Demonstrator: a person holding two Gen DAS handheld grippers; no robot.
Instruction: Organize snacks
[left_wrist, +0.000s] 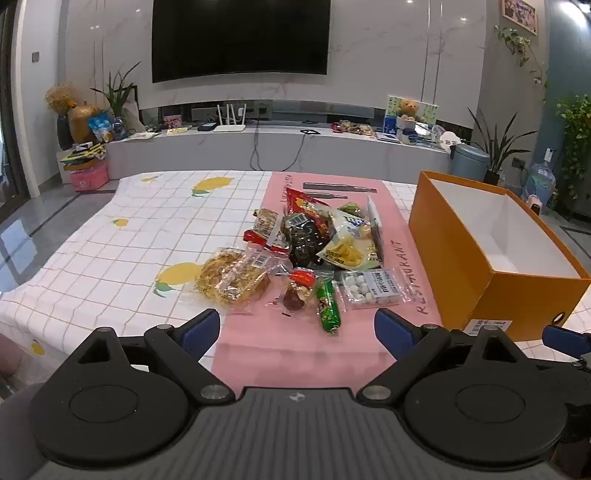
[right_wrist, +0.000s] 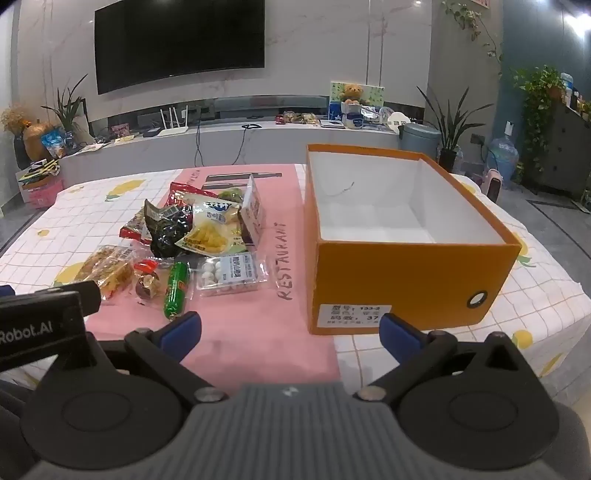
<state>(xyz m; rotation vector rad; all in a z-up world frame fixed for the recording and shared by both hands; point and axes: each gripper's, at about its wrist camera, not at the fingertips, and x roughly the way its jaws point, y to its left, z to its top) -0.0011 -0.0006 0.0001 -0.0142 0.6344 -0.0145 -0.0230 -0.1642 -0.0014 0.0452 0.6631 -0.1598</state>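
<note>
A worktop (left_wrist: 92, 258) under a white checked lemon-print cloth carries a pink mat (left_wrist: 295, 350). The snack packets (left_wrist: 314, 251) lie heaped on the mat, just left of an open orange box (right_wrist: 406, 280). A wall-mounted television (left_wrist: 240, 37) hangs above a long marble console. Left hand-held gripper (left_wrist: 297, 328) and right hand-held gripper (right_wrist: 290, 330) both gape wide, holding nothing.

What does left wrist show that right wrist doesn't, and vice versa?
Left wrist only: the left gripper, open with nothing between its fingers, and a pink box on the floor at far left.

Right wrist only: the right gripper, also open with nothing held, the orange box's label in full, and the whole white box floor, bare.

Both: the snack pile on the pink mat, the green stick, the candy pack, the TV.
</note>
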